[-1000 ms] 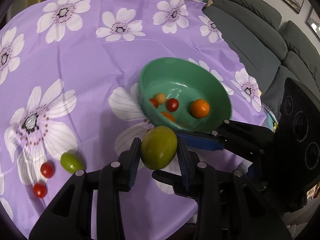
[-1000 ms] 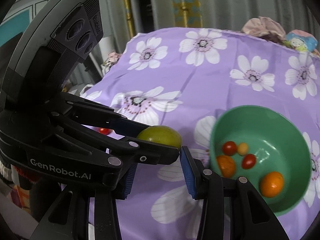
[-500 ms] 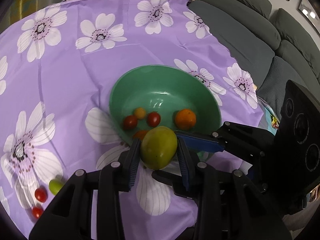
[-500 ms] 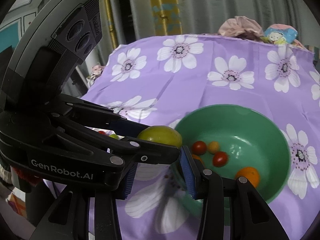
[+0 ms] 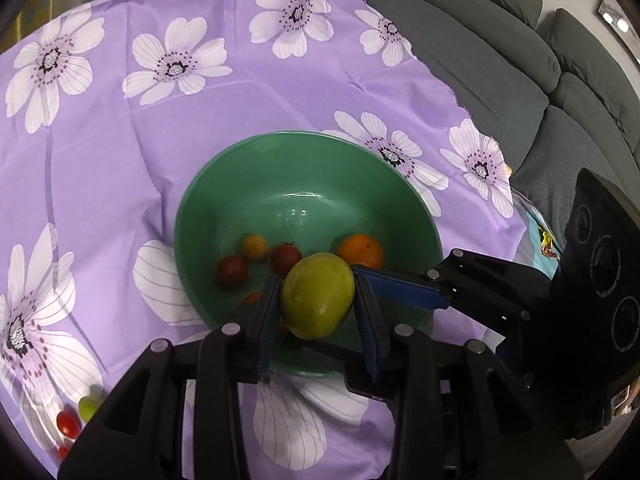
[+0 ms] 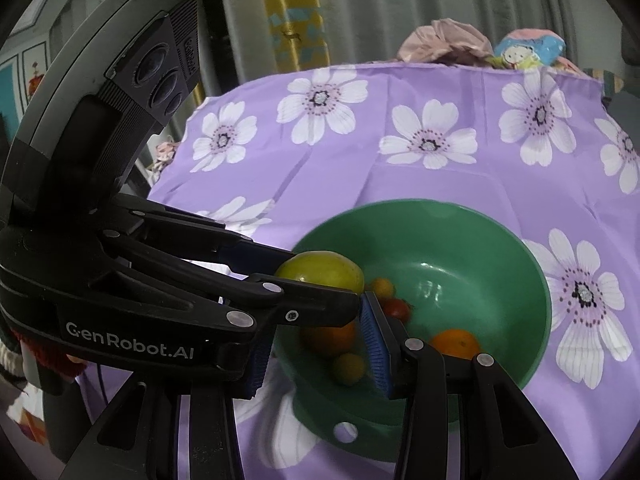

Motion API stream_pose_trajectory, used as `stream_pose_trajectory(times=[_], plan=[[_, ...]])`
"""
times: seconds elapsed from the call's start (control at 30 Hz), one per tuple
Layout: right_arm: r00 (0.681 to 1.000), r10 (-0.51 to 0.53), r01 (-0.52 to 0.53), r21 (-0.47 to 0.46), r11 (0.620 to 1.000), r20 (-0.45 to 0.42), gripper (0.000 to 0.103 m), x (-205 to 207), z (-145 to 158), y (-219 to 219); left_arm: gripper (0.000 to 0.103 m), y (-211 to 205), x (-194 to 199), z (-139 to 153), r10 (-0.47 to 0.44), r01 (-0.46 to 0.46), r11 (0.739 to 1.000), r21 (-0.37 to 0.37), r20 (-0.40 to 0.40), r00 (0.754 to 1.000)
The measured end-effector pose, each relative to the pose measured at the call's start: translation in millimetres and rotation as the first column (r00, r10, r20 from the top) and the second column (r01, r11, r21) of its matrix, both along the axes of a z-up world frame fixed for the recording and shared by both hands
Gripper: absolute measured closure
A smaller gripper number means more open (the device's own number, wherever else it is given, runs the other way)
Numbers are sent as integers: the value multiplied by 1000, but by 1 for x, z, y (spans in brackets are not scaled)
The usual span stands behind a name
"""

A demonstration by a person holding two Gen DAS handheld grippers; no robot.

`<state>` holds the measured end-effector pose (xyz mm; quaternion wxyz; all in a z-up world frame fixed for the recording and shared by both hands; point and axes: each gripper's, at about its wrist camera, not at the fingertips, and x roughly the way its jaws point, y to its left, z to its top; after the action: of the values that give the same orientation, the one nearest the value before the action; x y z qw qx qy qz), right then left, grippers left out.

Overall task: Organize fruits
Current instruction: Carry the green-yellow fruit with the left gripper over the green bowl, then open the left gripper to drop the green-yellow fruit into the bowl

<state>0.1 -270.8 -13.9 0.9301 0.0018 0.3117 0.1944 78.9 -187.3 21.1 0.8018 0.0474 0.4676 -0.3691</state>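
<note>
Left claw (image 5: 318,300) clamps a green fruit (image 5: 317,295) over the bowl (image 5: 208,208); right claw (image 6: 316,344), beside it, stands part-open, gripping nothing visible.

- On the side of the black plastic handheld left gripper (image 6: 320,292), seen from the right wrist camera, white letters spell "GenRobot.AI".
- The black, rounded camera housing (image 6: 120,92) on top of that same gripper has small raised lettering along its edge, too tiny and blurred to make out.
- At the far edge of the table, a colourful packet with a cartoon face (image 6: 528,50) shows no words that can be read.
- Nothing legible shows in the left wrist view.
</note>
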Motion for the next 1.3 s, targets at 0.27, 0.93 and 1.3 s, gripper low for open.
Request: stream_pose_trajectory(times=[0.27, 0.93, 1.3], plan=[[999, -31, 31, -9, 999, -32, 59, 5, -4, -8, 67, -12, 8, -9, -15, 15, 1000, 2, -29, 999], [995, -52, 50, -28, 998, -87, 59, 6, -14, -8, 68, -12, 10, -22, 26, -25, 999, 27, -54, 998], [996, -54, 53, -19, 998, -70, 59, -4, -5, -5, 53, 13, -6, -5, 113, -114, 993, 16, 36, 993]])
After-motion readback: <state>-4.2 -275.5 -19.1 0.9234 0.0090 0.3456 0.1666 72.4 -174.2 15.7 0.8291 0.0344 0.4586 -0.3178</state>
